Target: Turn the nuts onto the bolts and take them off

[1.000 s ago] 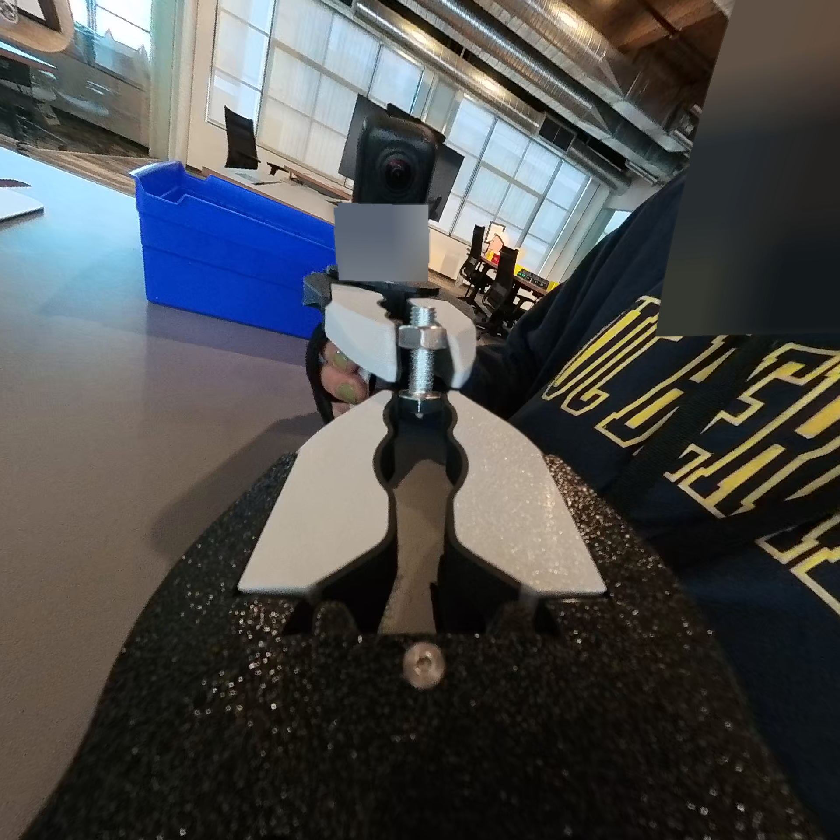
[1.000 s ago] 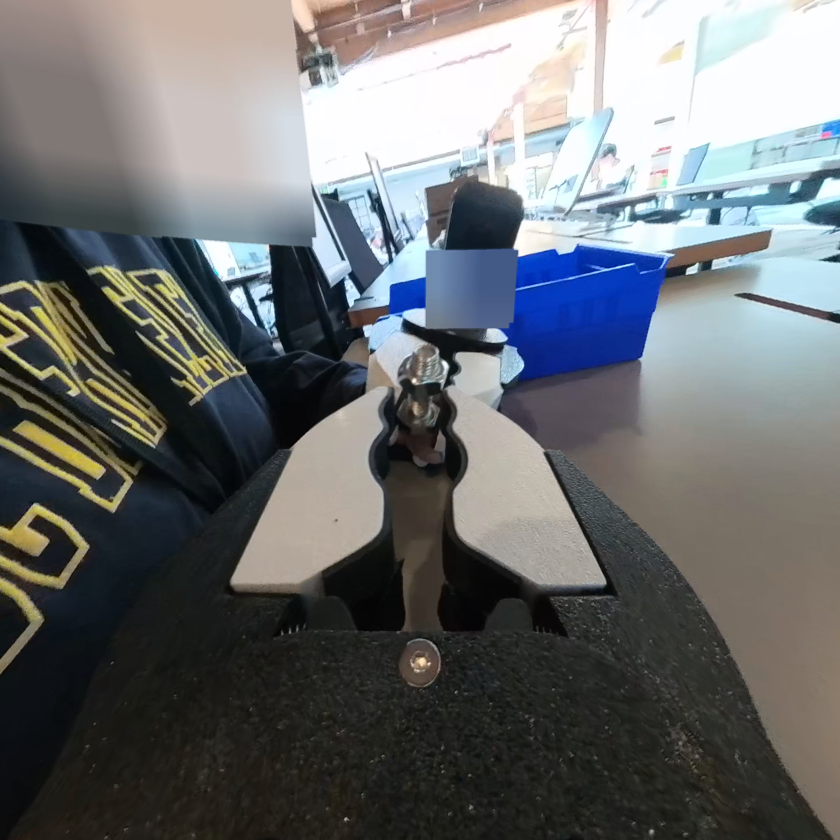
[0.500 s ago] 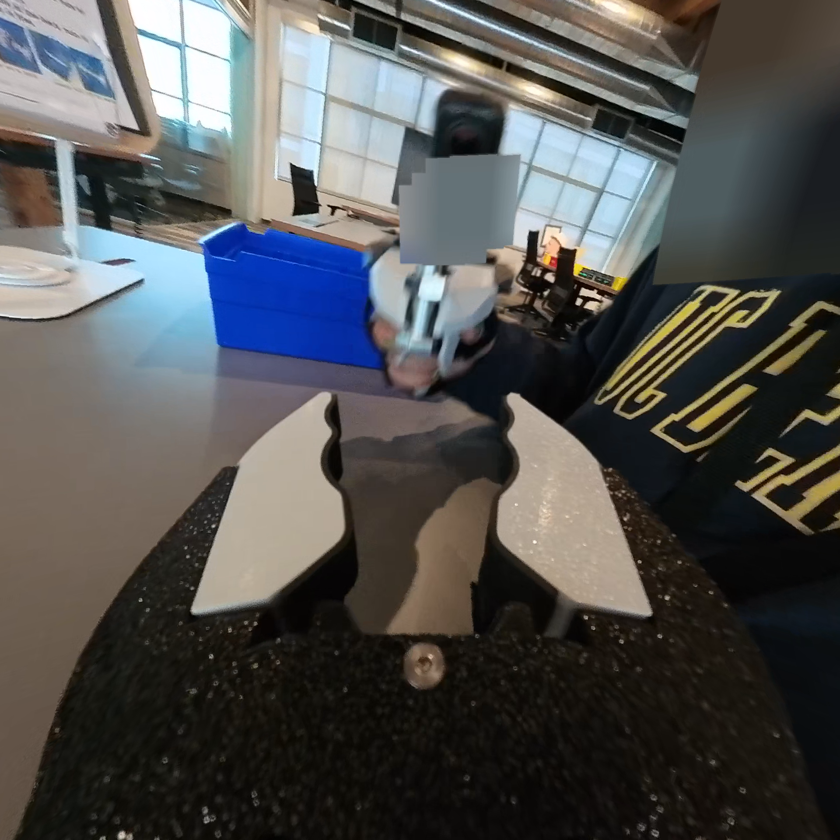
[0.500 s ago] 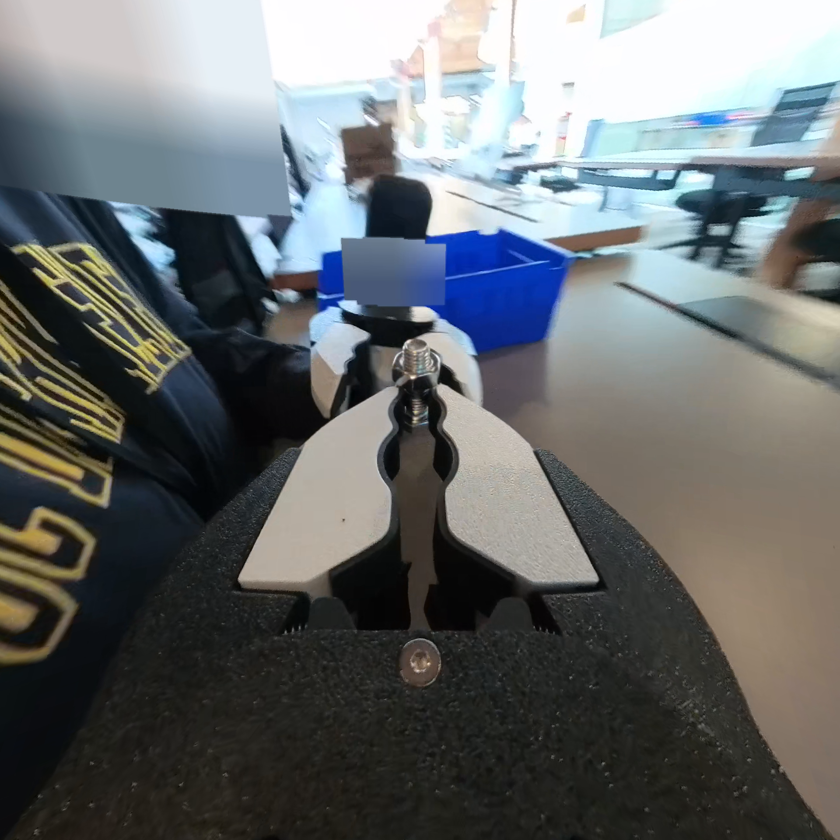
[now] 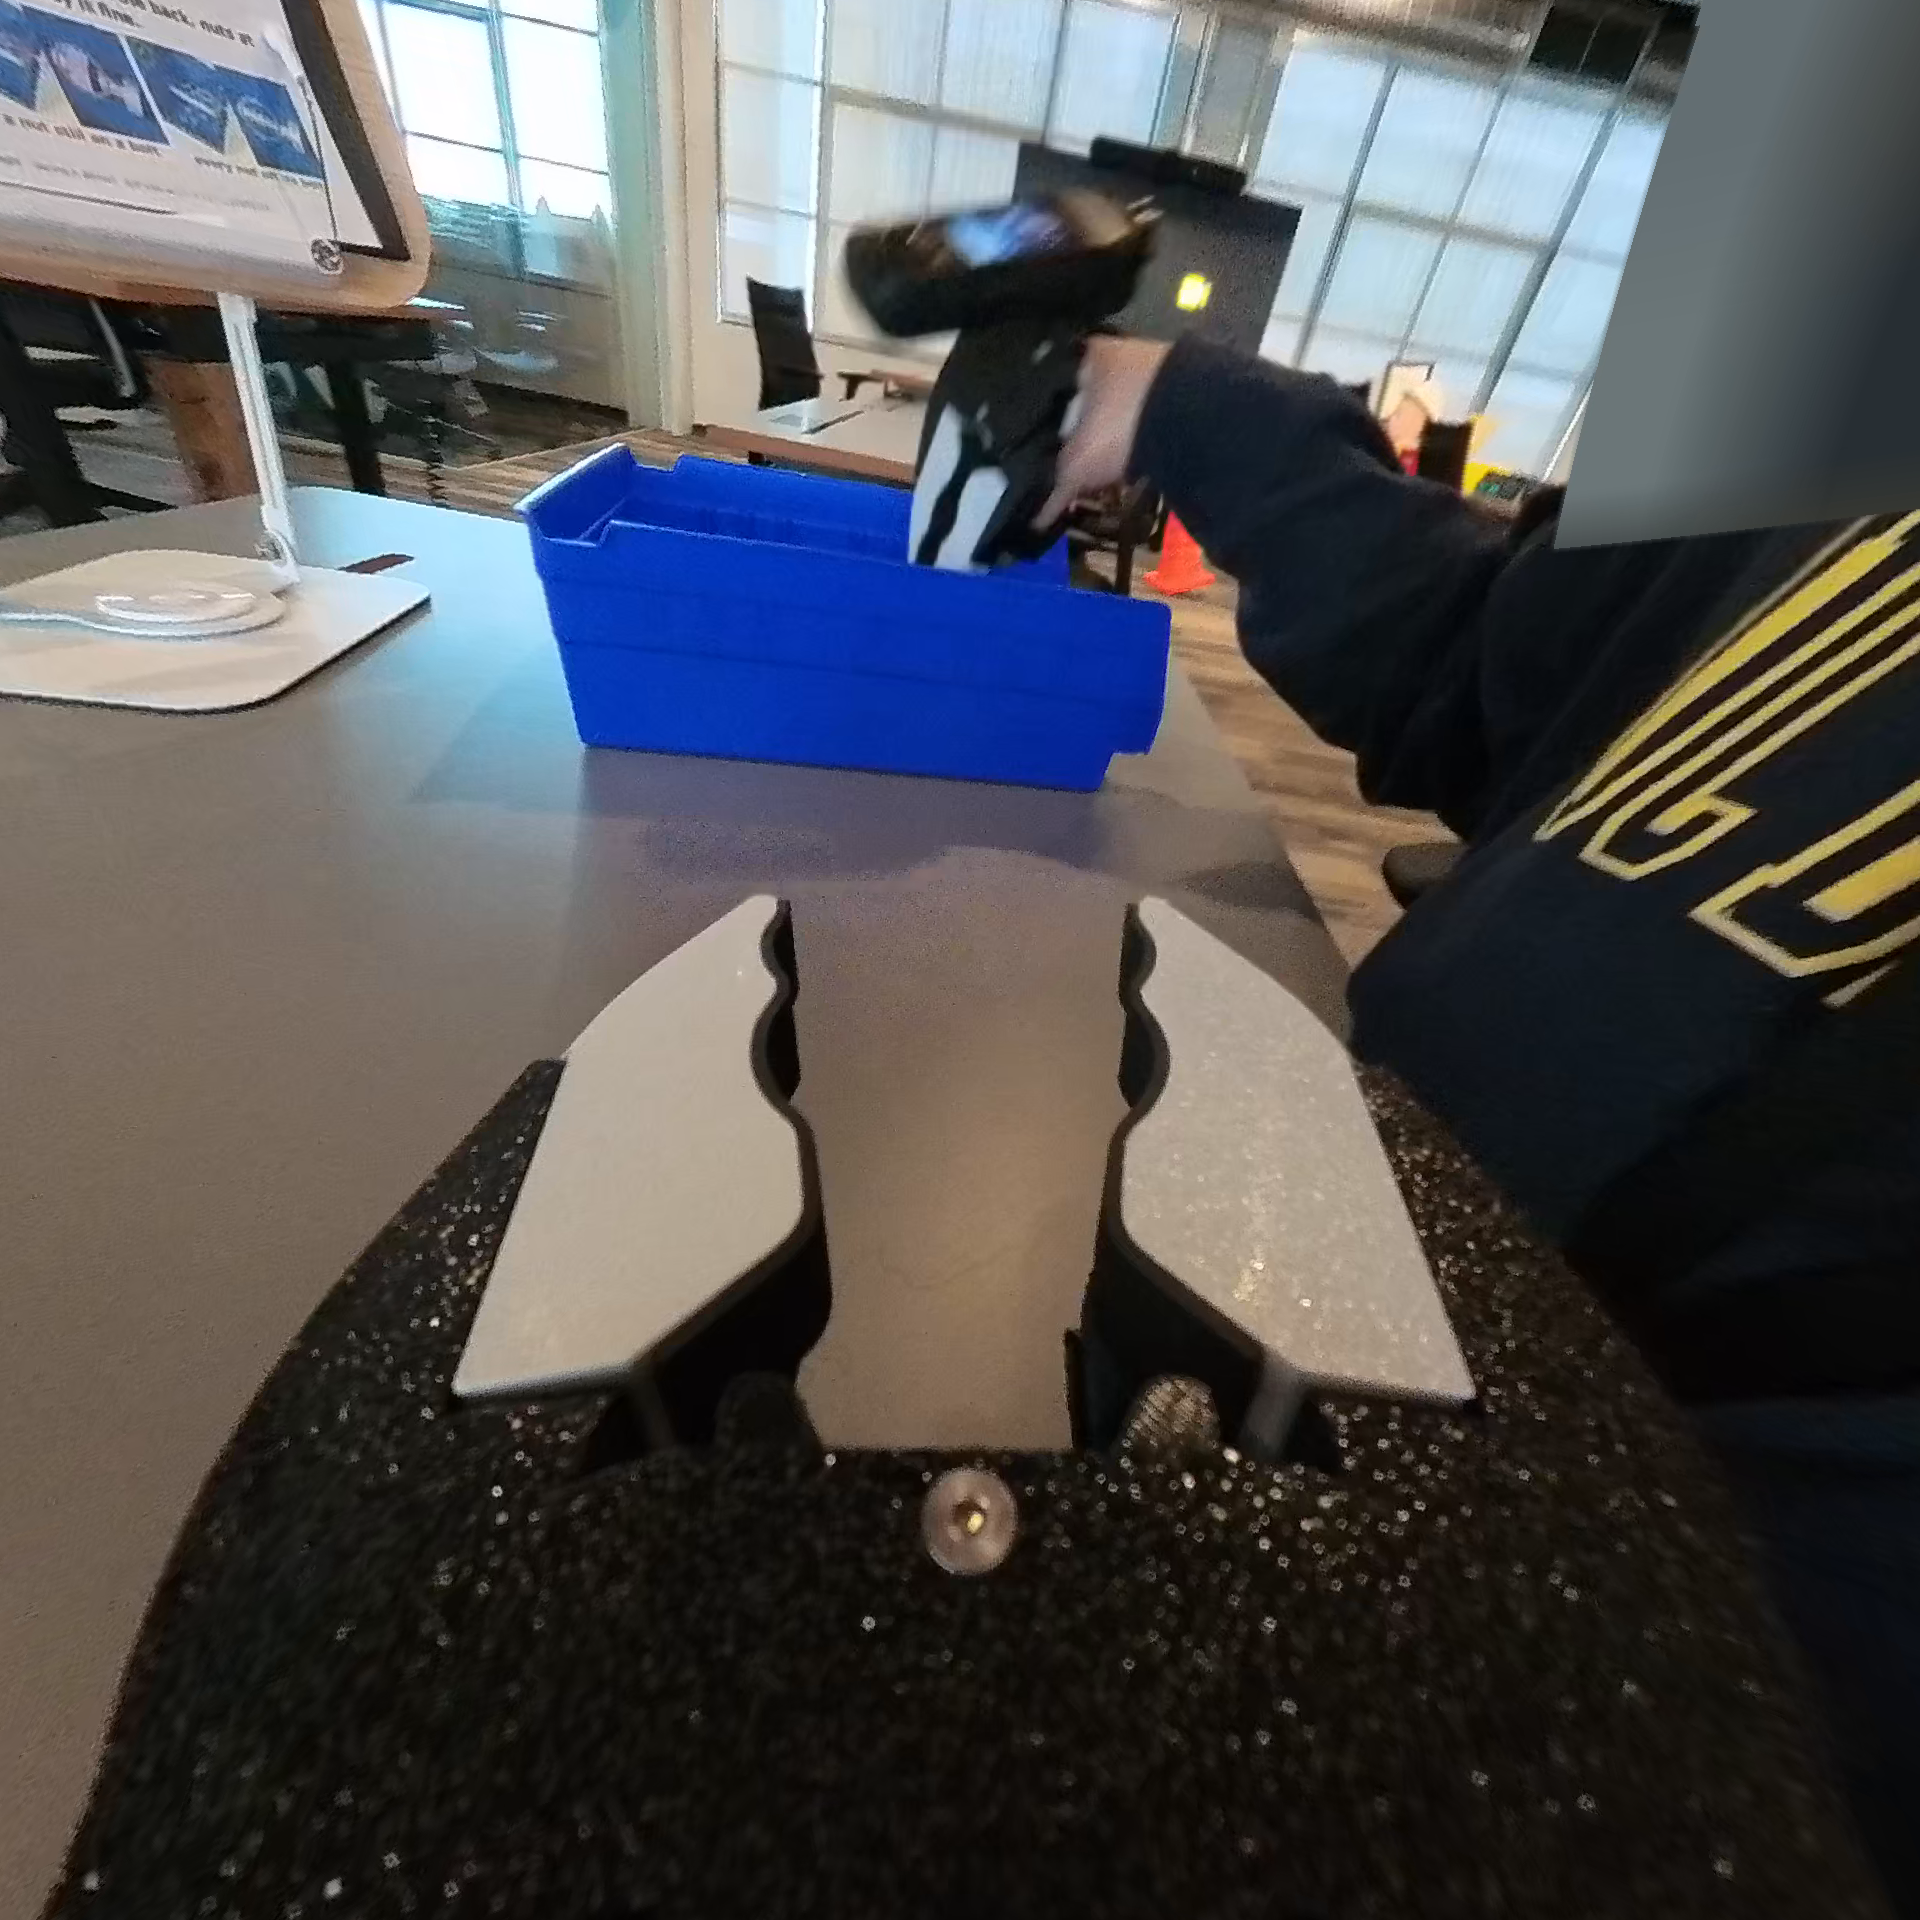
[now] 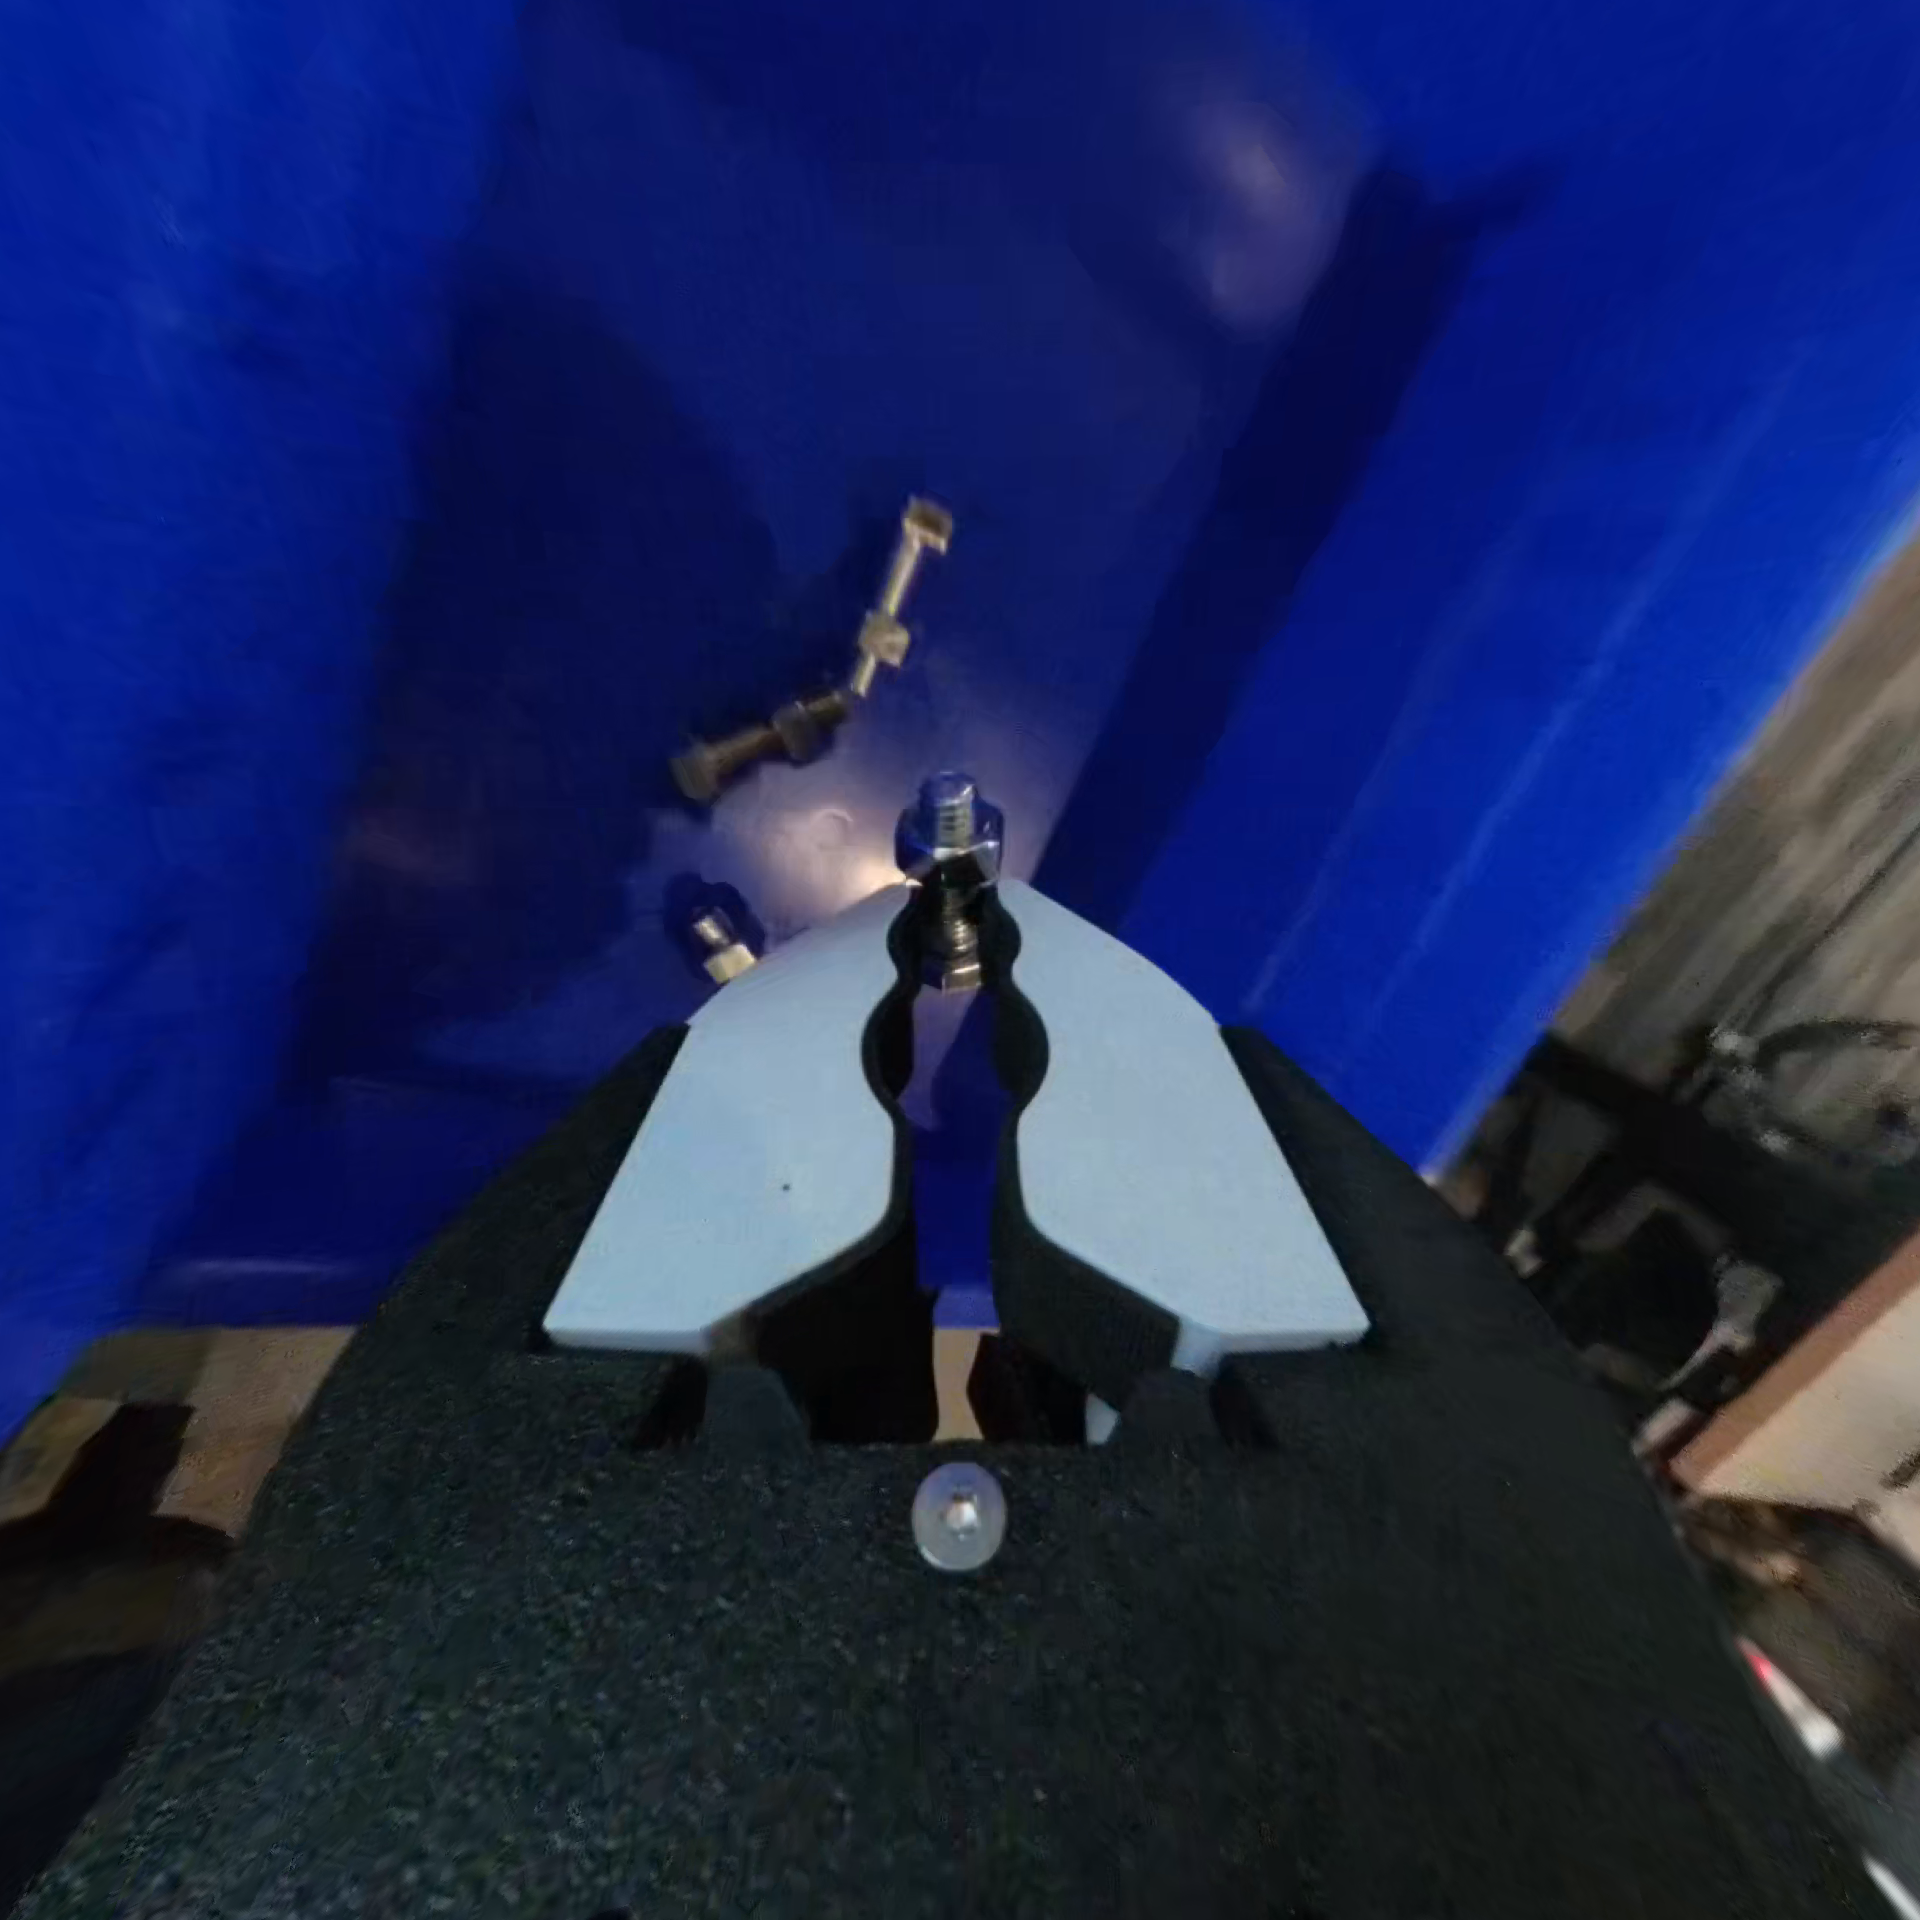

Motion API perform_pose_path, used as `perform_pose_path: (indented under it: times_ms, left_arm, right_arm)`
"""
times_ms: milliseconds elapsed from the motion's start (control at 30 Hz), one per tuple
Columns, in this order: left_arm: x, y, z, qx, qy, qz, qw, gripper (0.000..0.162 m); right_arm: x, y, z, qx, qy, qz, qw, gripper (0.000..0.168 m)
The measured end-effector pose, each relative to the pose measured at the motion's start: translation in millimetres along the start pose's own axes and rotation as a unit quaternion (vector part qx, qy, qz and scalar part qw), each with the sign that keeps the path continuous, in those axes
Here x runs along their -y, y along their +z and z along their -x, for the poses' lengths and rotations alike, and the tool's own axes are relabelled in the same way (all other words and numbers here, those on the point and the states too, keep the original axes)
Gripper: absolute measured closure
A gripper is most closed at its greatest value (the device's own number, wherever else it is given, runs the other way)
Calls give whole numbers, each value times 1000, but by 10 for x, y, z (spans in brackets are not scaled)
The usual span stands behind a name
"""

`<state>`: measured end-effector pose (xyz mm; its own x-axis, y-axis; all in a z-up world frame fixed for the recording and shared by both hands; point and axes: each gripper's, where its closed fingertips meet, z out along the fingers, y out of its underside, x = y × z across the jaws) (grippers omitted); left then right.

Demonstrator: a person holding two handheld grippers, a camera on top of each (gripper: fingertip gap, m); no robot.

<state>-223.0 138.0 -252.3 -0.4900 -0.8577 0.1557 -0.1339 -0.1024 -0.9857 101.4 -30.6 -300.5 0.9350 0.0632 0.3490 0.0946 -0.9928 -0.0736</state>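
Ahead of the left hand-held gripper [image 5: 951,997], whose fingers stand wide apart and empty over the grey bench [image 5: 312,883], the blue bin [image 5: 831,665] sits with the right hand-held gripper [image 5: 961,509] dipped into it. Between the right hand-held gripper's [image 6: 951,940] closed fingers a bolt [image 6: 951,914] with its nut [image 6: 951,836] is clamped; beyond lie loose bolts [image 6: 821,665]. This looks like the drop-off step: next, open and release.

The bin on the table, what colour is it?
Blue; the bin shows best in the left wrist view.
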Motion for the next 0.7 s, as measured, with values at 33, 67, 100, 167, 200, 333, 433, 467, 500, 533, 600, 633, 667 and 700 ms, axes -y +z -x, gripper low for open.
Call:
perform_pose_path:
  times_ms: [33,67,100,167,200,333,433,467,500,533,600,633,667,700]
  left_arm:
    - [-6,2,-1,3,5,3,1000,103]
    - [-17,2,4,6,9,7,1000,103]
    - [-27,0,15,9,13,11,1000,104]
    - [-27,-9,30,14,13,10,1000,104]
    - [-19,-15,36,15,12,6,1000,105]
    - [1,-35,64,23,8,-1,1000,108]
    - [11,-65,113,41,10,-7,999,126]
    - [12,-76,140,50,9,-8,999,131]
    - [13,-90,166,59,8,-9,998,138]
    - [19,-105,185,67,8,-11,998,146]
    - [42,-138,221,81,8,-20,996,157]
    - [51,-161,265,98,5,-23,995,159]
    - [55,-194,334,124,0,-25,992,160]
    - [55,-225,388,143,-4,-28,989,162]
  right_arm:
    - [-70,127,-1,19,8,26,999,158]
    - [-126,227,5,35,12,49,998,158]
    - [-162,304,11,46,13,66,997,158]
    - [-194,411,33,64,15,85,994,158]
    - [-198,445,60,73,17,86,993,158]
    - [-124,368,-51,39,55,42,997,146]
    - [119,27,-190,-13,149,-96,984,150]
    - [210,-120,-219,-26,186,-151,971,152]
    - [297,-274,-248,-44,221,-207,952,154]
    - [371,-425,-268,-63,252,-262,930,155]
    - [459,-676,-260,-98,295,-353,882,156]
    - [482,-761,-244,-115,310,-389,860,157]
    - [438,-845,-233,-131,323,-417,839,160]
    - [429,-886,-233,-146,331,-437,824,165]
